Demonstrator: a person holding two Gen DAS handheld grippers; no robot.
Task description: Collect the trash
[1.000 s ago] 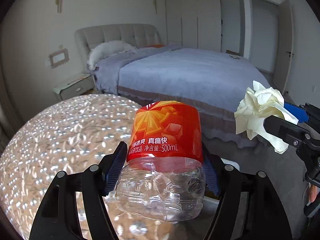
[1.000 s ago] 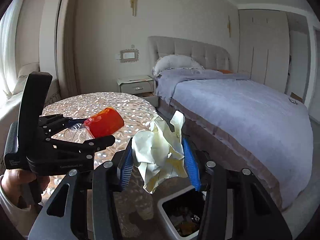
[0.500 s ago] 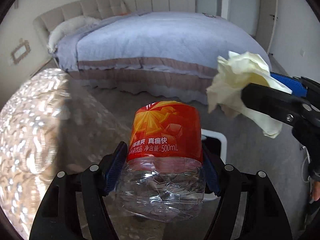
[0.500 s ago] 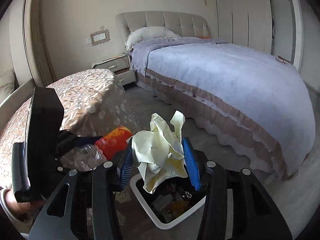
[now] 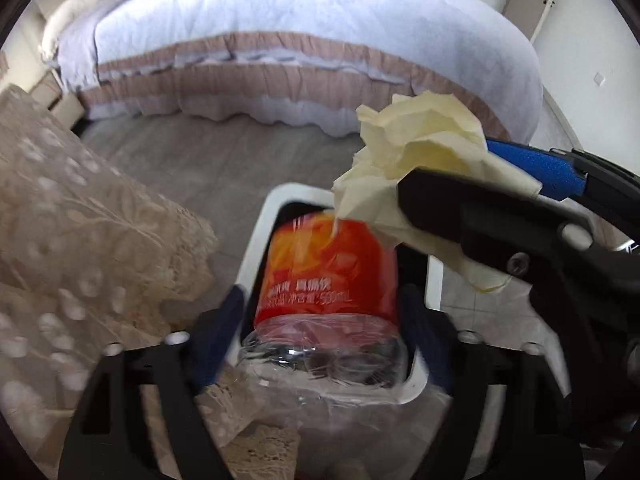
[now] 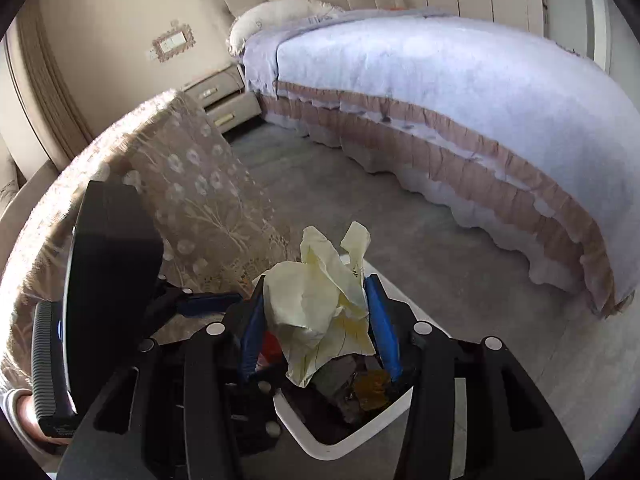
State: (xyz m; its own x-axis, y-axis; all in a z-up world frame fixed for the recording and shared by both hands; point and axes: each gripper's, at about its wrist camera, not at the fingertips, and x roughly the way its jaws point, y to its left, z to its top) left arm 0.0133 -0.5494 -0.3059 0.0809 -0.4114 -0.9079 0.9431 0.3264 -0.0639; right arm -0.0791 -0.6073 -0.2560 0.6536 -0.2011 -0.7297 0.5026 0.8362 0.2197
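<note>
Grey bedroom floor (image 6: 400,216) carries a white bin (image 5: 256,240) beside the bed (image 6: 440,80).

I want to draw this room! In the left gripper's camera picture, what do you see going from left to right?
Lacy tablecloth → plastic bottle in the left gripper, over the white trash bin → crumpled yellow paper → right gripper holding that paper.
</note>
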